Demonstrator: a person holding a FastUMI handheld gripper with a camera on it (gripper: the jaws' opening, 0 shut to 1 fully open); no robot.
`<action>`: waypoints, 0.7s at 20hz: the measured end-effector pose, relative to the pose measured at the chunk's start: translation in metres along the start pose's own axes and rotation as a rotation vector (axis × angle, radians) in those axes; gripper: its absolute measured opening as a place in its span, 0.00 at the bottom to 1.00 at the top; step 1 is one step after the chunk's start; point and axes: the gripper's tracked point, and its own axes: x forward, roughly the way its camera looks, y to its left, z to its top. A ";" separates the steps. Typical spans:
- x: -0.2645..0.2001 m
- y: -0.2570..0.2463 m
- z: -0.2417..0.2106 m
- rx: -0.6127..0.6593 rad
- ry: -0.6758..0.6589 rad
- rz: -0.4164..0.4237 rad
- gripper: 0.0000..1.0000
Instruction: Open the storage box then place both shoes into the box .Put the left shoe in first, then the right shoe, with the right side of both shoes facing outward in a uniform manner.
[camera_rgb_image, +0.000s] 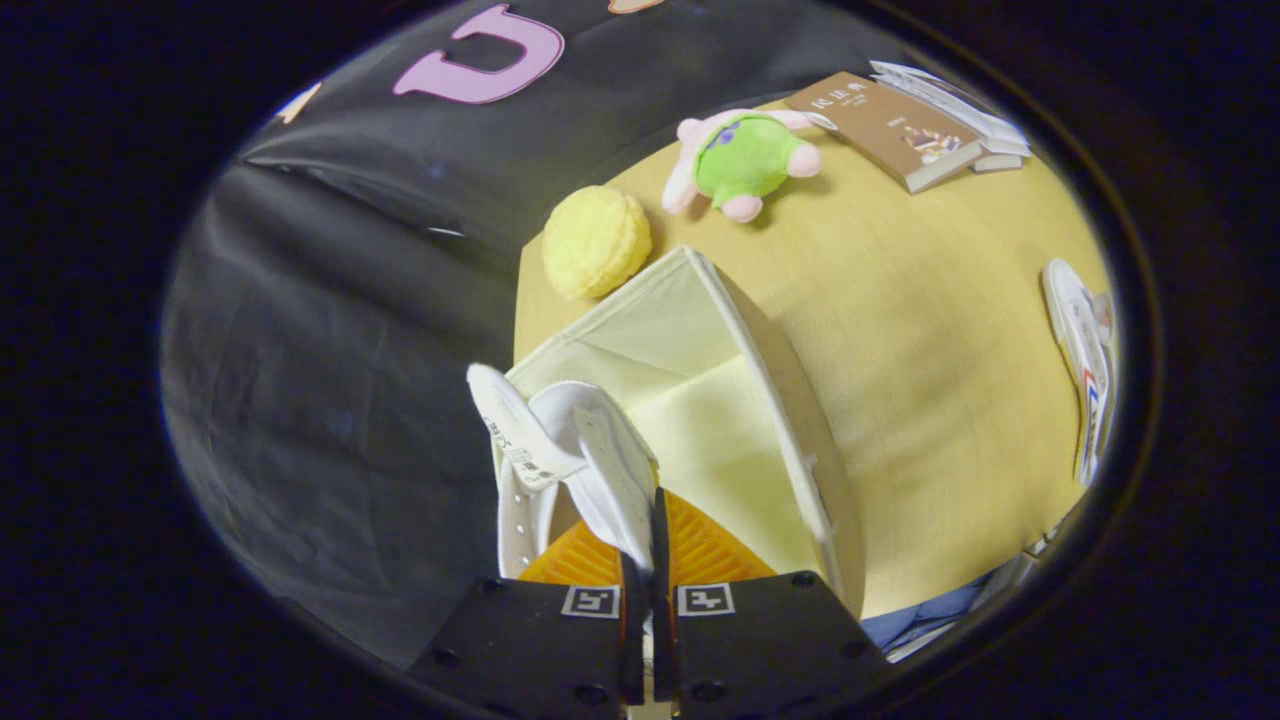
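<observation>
Black cloth hangs in soft folds behind a pale wooden table (930, 330) with a smooth, faintly grained top. Nearest the cloth, the gripper (650, 560) has its two fingers drawn almost together, both pressing on the thin white upper of a shoe (570, 450). That shoe is white and smooth, with a row of small punched holes down one side and a stiff tongue with a printed label curling up just ahead of the fingers. It hangs at the near corner of the storage box (700, 400), an open, straight-walled container of pale cream fabric with a slim edge trim; its inside lies just beyond the fingers and to their right.

Past the box's far corner sits a round yellow ball (595, 243) with a bumpy, knitted-looking surface, close to the box rim. Further along lies a plush toy (745, 160), soft green with pink limbs. Beyond it a brown-covered book (885, 128) rests flat, partly over a stack of white printed pages (960, 105). Well apart from the box, across the bare tabletop, the second shoe (1080, 360) lies on its side, white with red and blue marks.
</observation>
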 end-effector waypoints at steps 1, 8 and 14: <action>0.005 -0.002 0.001 0.010 -0.018 -0.025 0.07; 0.046 -0.024 -0.019 0.032 -0.011 -0.146 0.07; 0.056 -0.024 -0.026 -0.029 0.017 -0.159 0.09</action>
